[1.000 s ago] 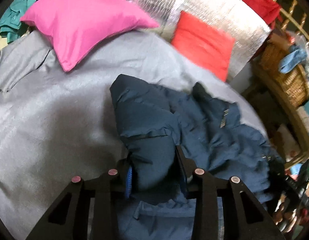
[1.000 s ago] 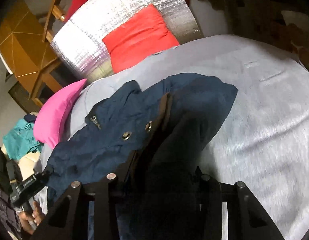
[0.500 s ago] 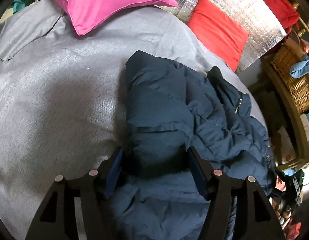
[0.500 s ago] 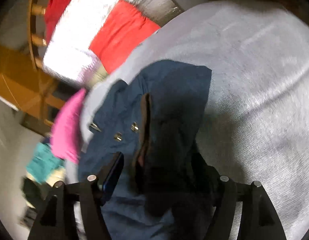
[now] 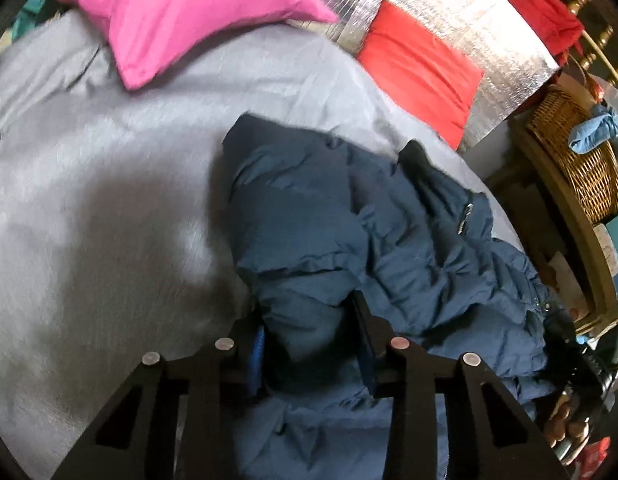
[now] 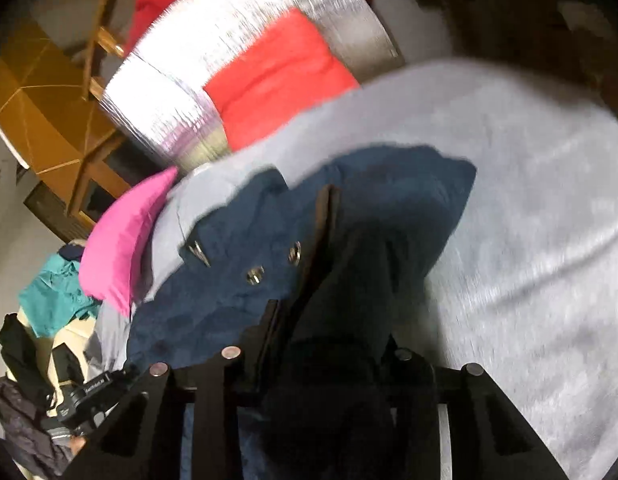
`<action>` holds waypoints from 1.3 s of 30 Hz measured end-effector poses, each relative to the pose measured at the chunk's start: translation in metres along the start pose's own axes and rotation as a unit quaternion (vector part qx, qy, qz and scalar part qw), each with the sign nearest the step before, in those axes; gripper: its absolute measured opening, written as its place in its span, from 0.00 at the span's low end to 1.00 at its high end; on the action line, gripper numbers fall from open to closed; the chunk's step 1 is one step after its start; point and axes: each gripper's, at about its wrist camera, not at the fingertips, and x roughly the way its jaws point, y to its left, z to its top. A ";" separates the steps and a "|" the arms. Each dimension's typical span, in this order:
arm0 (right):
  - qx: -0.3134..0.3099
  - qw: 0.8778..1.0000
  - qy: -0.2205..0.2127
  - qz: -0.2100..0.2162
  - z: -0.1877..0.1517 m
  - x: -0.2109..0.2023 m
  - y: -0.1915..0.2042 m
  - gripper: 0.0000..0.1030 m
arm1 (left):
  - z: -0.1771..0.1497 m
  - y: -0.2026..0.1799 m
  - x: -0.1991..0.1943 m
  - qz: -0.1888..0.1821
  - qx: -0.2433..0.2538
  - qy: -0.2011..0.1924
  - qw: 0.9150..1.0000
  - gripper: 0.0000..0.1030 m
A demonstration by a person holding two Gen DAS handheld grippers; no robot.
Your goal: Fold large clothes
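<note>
A dark navy puffer jacket (image 5: 409, 248) lies crumpled on the grey bed cover (image 5: 109, 200). In the left wrist view my left gripper (image 5: 309, 316) is closing its jaws on a bulging fold at the jacket's near left edge, and the pads pinch it. In the right wrist view the jacket (image 6: 237, 248) shows its snap buttons and a brown-lined front edge. My right gripper (image 6: 333, 332) is also closing, with a thick dark fold of the jacket bunched between its fingers and hiding the pads.
A pink pillow (image 5: 181, 12) and a red pillow (image 5: 421, 64) lie at the head of the bed against a silver foil panel (image 5: 449, 12). A wicker basket (image 5: 573, 160) stands at the right. A pile of clothes (image 6: 53, 296) lies beside the bed.
Both grippers held jacket folds, opened wide around them half a second ago, and have closed on the fabric again. The right wrist view has swung and blurred.
</note>
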 end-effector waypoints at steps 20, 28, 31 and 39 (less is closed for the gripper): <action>-0.009 0.998 0.051 -0.041 -0.044 -0.053 -0.035 0.69 | -0.055 0.014 -0.065 0.077 0.031 0.011 0.997 0.62; -0.073 0.997 -0.009 -0.035 -0.087 -0.104 -0.007 0.69 | -0.103 0.026 -0.111 0.101 0.061 -0.016 0.993 0.68; -0.079 0.996 0.007 -0.028 -0.107 -0.112 0.002 0.69 | -0.121 0.034 -0.126 0.103 0.051 -0.018 0.993 0.68; -0.034 0.999 -0.001 -0.003 -0.131 -0.142 -0.009 0.71 | -0.153 0.049 -0.161 0.106 0.071 -0.041 0.991 0.68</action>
